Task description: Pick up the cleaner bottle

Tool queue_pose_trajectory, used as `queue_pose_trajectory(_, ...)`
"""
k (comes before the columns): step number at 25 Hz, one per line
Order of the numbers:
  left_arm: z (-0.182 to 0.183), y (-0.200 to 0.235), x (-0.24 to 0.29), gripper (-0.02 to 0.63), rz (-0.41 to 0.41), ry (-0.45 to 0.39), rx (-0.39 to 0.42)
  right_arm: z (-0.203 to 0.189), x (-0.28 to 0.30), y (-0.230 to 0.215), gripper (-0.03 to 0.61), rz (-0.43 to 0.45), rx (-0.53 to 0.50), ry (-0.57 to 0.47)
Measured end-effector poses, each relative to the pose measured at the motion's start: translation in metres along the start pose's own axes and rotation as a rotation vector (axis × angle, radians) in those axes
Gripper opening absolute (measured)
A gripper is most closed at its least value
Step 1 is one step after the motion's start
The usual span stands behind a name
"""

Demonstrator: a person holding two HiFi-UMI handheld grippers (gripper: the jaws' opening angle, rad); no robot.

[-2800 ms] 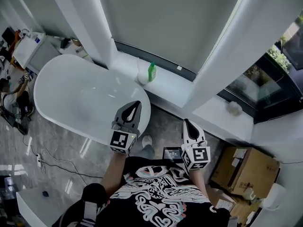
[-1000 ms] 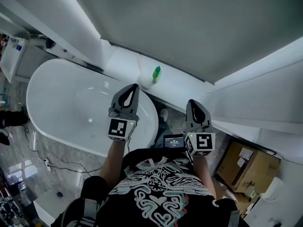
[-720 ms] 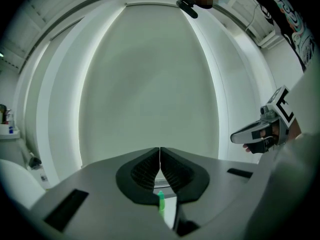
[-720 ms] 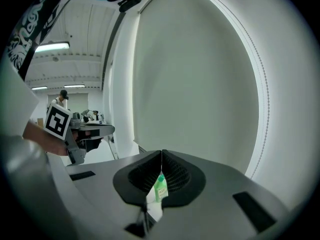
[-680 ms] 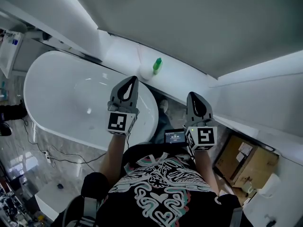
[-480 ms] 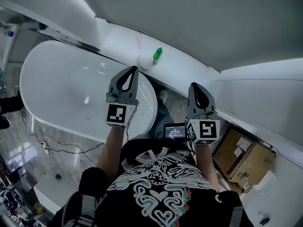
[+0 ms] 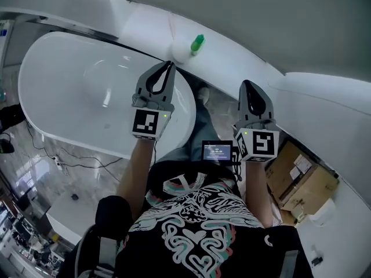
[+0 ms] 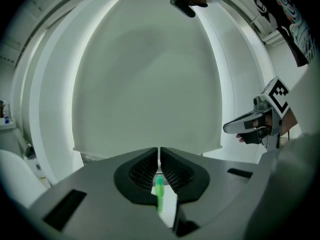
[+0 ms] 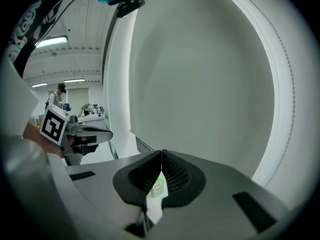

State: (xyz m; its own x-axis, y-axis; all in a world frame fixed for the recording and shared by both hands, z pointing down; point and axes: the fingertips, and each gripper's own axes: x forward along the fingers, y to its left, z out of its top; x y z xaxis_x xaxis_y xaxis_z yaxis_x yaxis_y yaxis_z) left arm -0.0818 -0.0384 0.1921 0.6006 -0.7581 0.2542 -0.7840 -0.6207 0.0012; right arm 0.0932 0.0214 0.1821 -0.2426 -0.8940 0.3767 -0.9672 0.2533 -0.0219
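The cleaner bottle [image 7: 197, 44] is small and green and stands upright on a white ledge [image 7: 232, 62] behind the bathtub. My left gripper [image 7: 169, 65] hangs over the tub's right end, pointing toward the bottle but well short of it, jaws shut and empty. My right gripper [image 7: 246, 84] is further right, over the floor gap, also shut and empty. The left gripper view shows the bottle [image 8: 159, 191] far off through the gap below the closed jaws [image 8: 159, 149]. In the right gripper view the bottle [image 9: 158, 186] shows its label below the closed tips [image 9: 161, 152].
A white bathtub [image 7: 52, 97] fills the left. A round white object [image 7: 181, 51] sits on the ledge just left of the bottle. Cardboard boxes [image 7: 304, 181] stand at the lower right. A small screen [image 7: 217, 152] hangs at the person's chest.
Both grippers have sunk lower, still shut. The head view has tipped, so the bottle and ledge now sit higher in the frame and the tub looks closer.
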Motion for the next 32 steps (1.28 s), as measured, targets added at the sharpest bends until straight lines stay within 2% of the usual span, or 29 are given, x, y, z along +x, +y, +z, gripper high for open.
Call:
queue_pose_trajectory(4,-0.022,-0.002,0.008,0.018,-0.001,0.031,-0.013,-0.02,0.011,-0.003,0.026,0.004,0.01,0.031)
queue_pose_trajectory(9,-0.042,0.008,0.017,0.018,0.008,0.007,-0.044,-0.039,0.032,0.001,0.026,0.011,0.009,0.053)
queue_pose_trajectory(16,-0.089,0.004,0.028,0.018,0.011,0.07,-0.028,-0.071,0.05,-0.001,0.026,0.042,0.005,0.076)
queue_pose_trajectory(20,-0.1,-0.003,0.041,0.018,0.014,0.033,-0.059,-0.087,0.061,-0.007,0.026,0.05,-0.001,0.09)
queue_pose_trajectory(26,-0.121,-0.014,0.06,0.018,-0.007,0.052,-0.049,-0.109,0.075,-0.017,0.026,0.059,-0.001,0.116)
queue_pose_trajectory(32,-0.152,-0.015,0.075,0.018,0.0,0.075,-0.078,-0.137,0.096,-0.019,0.026,0.088,-0.006,0.139)
